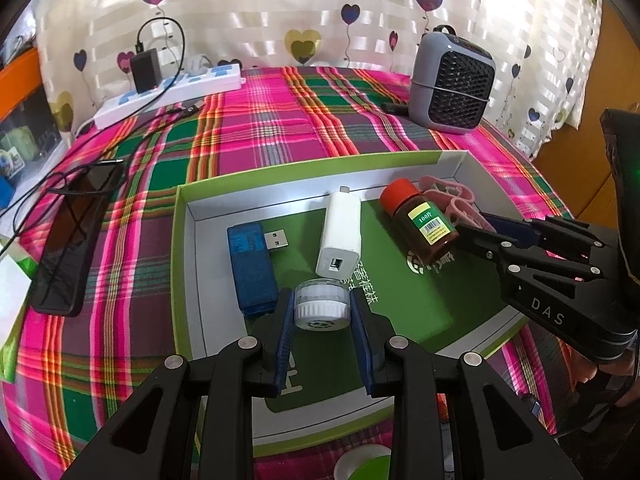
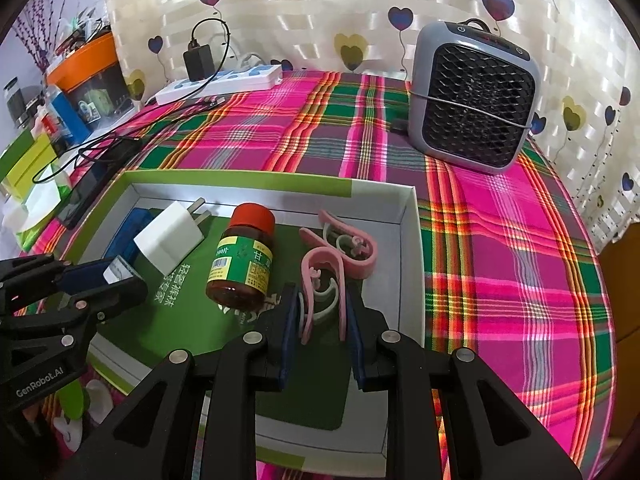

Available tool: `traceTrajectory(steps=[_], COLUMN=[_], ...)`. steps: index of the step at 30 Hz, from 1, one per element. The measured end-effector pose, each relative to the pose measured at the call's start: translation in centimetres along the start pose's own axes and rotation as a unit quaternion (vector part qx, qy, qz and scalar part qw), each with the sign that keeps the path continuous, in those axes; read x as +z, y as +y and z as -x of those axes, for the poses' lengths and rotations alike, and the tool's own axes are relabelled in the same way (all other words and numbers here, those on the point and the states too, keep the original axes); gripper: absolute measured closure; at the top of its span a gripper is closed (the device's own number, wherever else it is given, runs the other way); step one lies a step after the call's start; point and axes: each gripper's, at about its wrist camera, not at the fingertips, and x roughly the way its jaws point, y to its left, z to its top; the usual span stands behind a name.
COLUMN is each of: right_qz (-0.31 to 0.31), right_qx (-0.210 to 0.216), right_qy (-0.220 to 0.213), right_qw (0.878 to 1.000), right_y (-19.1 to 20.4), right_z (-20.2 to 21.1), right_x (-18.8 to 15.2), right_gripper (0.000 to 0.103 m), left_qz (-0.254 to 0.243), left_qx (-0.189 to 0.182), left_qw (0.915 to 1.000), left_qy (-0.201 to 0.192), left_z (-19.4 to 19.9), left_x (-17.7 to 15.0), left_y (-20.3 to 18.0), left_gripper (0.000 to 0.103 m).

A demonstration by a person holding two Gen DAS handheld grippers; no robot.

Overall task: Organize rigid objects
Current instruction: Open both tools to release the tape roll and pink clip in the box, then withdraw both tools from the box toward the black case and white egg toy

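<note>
Left gripper (image 1: pixel 322 312): its blue pads pinched a small white round cap-like part (image 1: pixel 321 307) from both sides, held low over the box floor near the front.

Right gripper (image 2: pixel 322 312): jaws pressed in on a pink clothes peg (image 2: pixel 320 288); a second pink peg (image 2: pixel 352 250) lay just behind it, toward the back right corner.

Where the things were: all inside the shallow green-and-white box (image 2: pixel 412 216) on the plaid tablecloth (image 1: pixel 260 132) — a blue USB tester (image 1: pixel 250 264) at the left, a white plug charger (image 1: pixel 340 236) in the middle, a brown pill bottle with a red cap (image 1: pixel 422 220) lying on its side to the right.

Risk, left: the round part was gripped on its curved side, so it could probably roll or pop out if the pads slackened; whether it already touched the floor could not be told.

Risk, right: the held peg lay close beside the bottle, and a sideways pull would likely nudge the bottle and set it rolling.

In the way: the charger lay just beyond the round part; the two grippers worked close together over the box and could bump.

Around: a grey fan heater (image 2: pixel 474 96), a white power strip (image 1: pixel 168 94), a dark phone (image 1: pixel 68 240) with its cable.
</note>
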Motion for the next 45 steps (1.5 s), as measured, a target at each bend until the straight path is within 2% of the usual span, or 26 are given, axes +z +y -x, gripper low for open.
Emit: traceTrajectory(steps=[10, 17, 20, 33, 45], right_qz=[0.004, -0.003, -0.005, -0.006, -0.009], right_qx=[-0.005, 0.001, 0.001, 0.002, 0.008], right_qy=[-0.001, -0.007, -0.011, -0.026, -0.041], right_qw=[1.0, 1.0, 1.0, 1.0, 0.999], right_y=[0.2, 0.3, 0.3, 1.0, 1.6], right_z=[0.1, 0.4, 0.6, 1.9, 3.3], right_x=[-0.1, -0.1, -0.1, -0.7, -1.4], right_gripper=[0.079, 0.066, 0.065, 0.065, 0.065], left_qz=[-0.002, -0.001, 0.003, 0.012, 0.02], left_qx=[-0.006, -0.011, -0.008, -0.002, -0.002], left_qw=[1.0, 0.9999, 1.0, 0.9998, 0.9991], left_qy=[0.001, -0.002, -0.004, -0.013, -0.037], left_z=[-0.1, 0.3, 0.6, 1.7, 3.9], left_x=[-0.2, -0.2, -0.3, -0.8, -1.5], left_y=[-0.1, -0.3, -0.1, 0.3, 0.4], left_gripper=[0.076, 0.071, 0.066, 0.066, 0.066])
